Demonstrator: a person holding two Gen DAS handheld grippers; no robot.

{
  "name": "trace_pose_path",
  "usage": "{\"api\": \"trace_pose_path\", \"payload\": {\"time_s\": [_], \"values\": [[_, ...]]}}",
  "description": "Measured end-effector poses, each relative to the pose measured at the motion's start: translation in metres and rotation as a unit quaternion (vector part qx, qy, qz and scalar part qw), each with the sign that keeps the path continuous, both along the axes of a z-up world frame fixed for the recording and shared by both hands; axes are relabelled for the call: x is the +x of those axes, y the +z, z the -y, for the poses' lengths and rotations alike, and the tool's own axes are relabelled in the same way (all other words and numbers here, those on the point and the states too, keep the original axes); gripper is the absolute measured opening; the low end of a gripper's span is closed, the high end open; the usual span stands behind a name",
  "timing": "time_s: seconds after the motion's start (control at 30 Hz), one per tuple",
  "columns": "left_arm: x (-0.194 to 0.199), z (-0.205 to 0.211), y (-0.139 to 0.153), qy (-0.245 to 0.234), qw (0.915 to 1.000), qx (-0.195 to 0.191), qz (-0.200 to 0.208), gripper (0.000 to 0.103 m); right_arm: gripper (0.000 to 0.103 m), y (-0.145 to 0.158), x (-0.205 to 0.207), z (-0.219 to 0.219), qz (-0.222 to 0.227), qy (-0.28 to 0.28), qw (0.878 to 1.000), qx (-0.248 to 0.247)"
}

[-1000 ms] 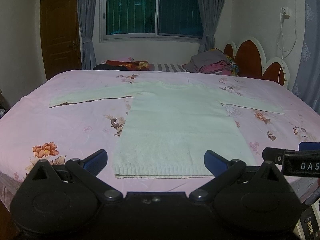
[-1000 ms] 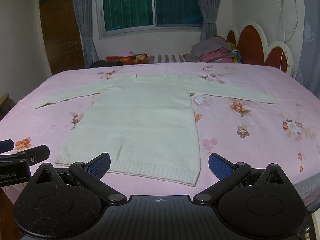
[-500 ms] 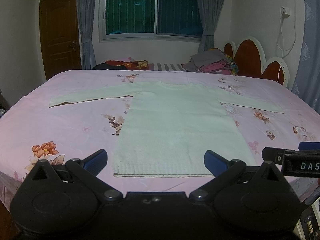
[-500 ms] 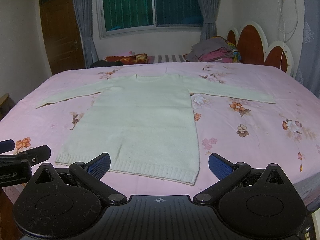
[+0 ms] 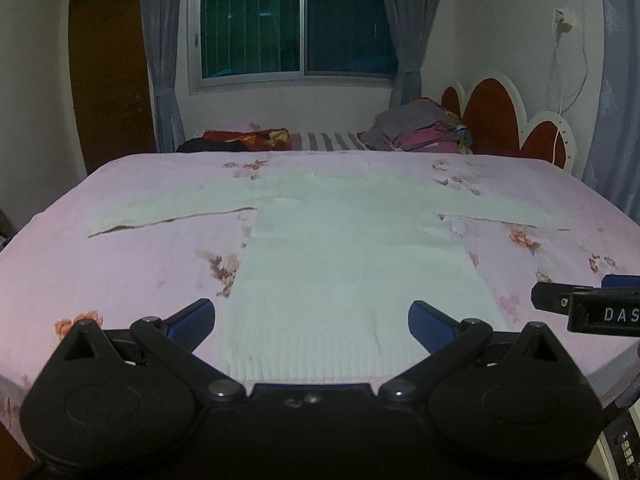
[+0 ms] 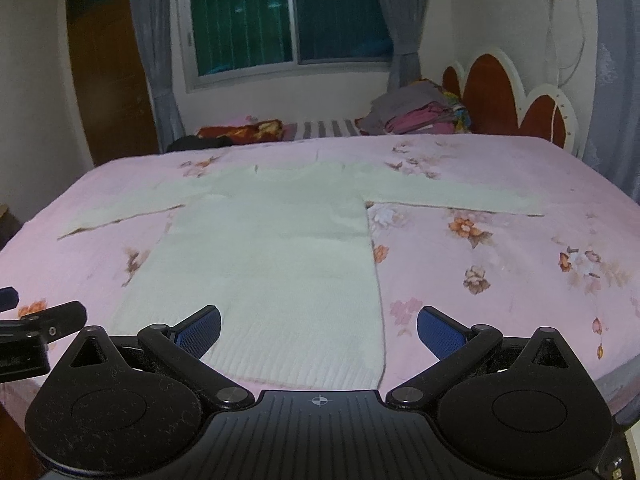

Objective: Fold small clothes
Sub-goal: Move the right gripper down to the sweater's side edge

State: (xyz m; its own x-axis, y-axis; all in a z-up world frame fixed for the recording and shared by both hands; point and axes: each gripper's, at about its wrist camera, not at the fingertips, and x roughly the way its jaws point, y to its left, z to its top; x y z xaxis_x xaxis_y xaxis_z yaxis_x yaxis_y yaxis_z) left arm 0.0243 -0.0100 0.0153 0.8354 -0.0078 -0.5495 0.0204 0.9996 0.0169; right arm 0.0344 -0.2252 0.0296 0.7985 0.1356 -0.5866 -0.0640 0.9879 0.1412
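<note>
A pale sweater (image 5: 352, 264) is lying flat on the pink floral bed (image 5: 120, 264), filling the middle of both frames, with its sleeves stretching toward the left and right edges and its ribbed hem nearest the bottom. The left gripper (image 5: 311, 320) is hovering at bottom centre, jaws spread wide and holding nothing. The right gripper (image 6: 319, 330) is likewise gaping, empty, over the hem's right corner. A clothes pile (image 5: 416, 128) is sitting in the upper right, by the headboard (image 5: 500, 120).
</note>
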Motion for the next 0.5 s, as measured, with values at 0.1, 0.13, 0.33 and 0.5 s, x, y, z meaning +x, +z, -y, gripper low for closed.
{"api": "trace_pose_path", "payload": {"time_s": [0.1,0.13,0.33,0.5], "values": [[0.017,0.003,0.002,-0.005,1.0000,0.001,0.003,0.103,0.103,0.002,0.012,0.005,0.006,-0.008,1.000,0.003],[0.024,0.004,0.002,-0.008,1.0000,0.001,0.002,0.103,0.103,0.002,0.018,0.006,0.007,-0.011,1.000,0.003],[0.064,0.008,-0.005,-0.024,0.9997,0.000,-0.002,0.103,0.103,-0.002,0.055,0.012,0.003,-0.034,0.999,0.002],[0.103,0.007,-0.010,-0.043,0.9991,0.000,-0.002,0.103,0.103,-0.003,0.088,0.016,0.004,-0.059,0.998,0.000]]}}
